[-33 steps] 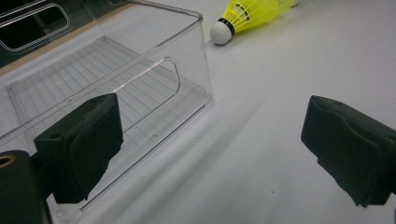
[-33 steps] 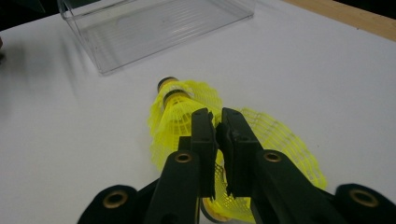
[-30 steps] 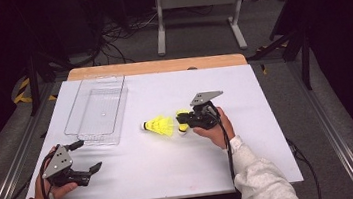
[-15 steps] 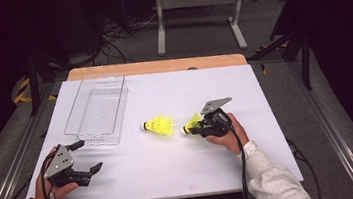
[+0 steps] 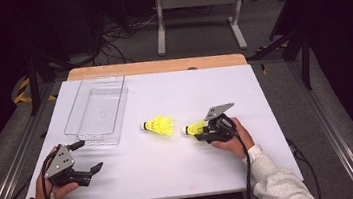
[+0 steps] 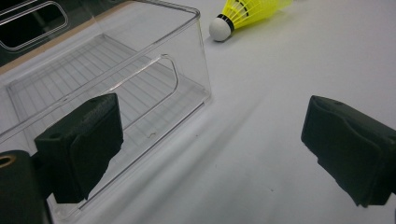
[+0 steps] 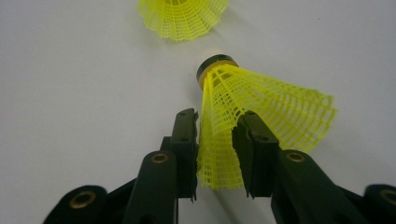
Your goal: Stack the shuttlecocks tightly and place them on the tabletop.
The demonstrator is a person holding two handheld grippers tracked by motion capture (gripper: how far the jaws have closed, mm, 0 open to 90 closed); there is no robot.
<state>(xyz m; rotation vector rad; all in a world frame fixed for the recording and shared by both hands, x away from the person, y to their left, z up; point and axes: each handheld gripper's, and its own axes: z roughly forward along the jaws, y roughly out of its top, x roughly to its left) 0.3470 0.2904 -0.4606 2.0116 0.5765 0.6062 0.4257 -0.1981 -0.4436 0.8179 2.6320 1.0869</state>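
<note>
resting low on the white table (image 5: 173, 180), the right gripper (image 5: 202, 132) has its two black jaws either side of the mesh skirt of a yellow plastic shuttlecock (image 7: 261, 112); the jaws have just been opening a little, yet in the right gripper view the pads (image 7: 187, 140) look to be touching the skirt, which is pinched narrow between them. that shuttlecock lies on its side right of the table's middle, its cork nose aimed at a second yellow shuttlecock (image 5: 160, 125) lying just beside it, apart. over at the near left corner the left gripper (image 5: 84, 158) hovers with its jaws spread wide and nothing between them, just beside the near end of a clear plastic rectangular bin (image 5: 96, 111).
</note>
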